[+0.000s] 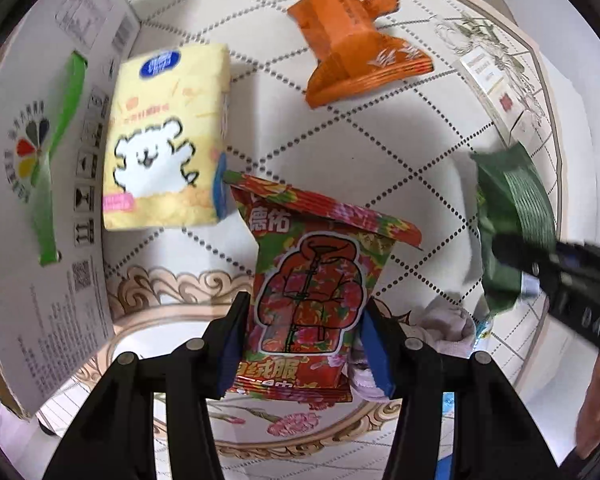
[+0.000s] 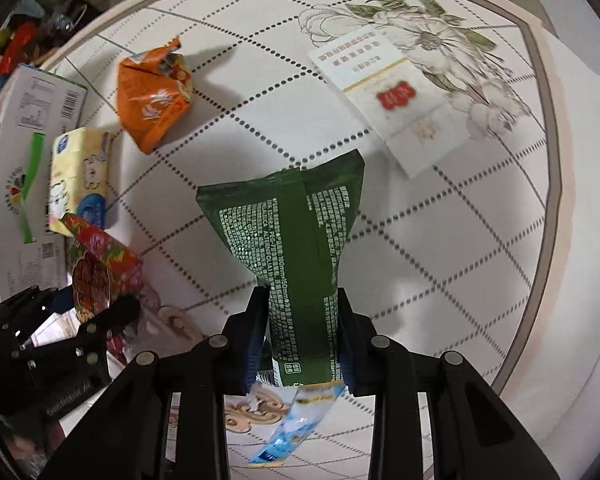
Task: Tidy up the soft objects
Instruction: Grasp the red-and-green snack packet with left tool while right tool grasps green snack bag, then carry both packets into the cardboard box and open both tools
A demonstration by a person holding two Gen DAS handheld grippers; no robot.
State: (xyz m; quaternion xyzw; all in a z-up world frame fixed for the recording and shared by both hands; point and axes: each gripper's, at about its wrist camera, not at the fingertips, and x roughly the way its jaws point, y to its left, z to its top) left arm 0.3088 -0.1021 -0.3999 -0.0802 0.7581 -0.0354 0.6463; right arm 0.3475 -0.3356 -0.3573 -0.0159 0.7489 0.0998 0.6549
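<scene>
My left gripper (image 1: 304, 320) is shut on a red flowered soft pack (image 1: 312, 280) and holds it above the round table. My right gripper (image 2: 302, 320) is shut on a dark green soft pack (image 2: 296, 236), also lifted; the green pack shows in the left wrist view (image 1: 508, 216) at the right, with the right gripper (image 1: 512, 256) around it. The red pack (image 2: 100, 268) and the left gripper (image 2: 112, 320) show at the left of the right wrist view. A yellow tissue pack (image 1: 164, 140) and an orange pack (image 1: 356, 44) lie on the table.
A white cardboard box (image 1: 40, 160) with a green strap stands at the table's left. A white and gold flat carton (image 2: 388, 96) lies at the far right of the table (image 2: 460, 240). A pale cloth (image 1: 448, 328) and a light blue wrapper (image 2: 300, 416) lie under the grippers.
</scene>
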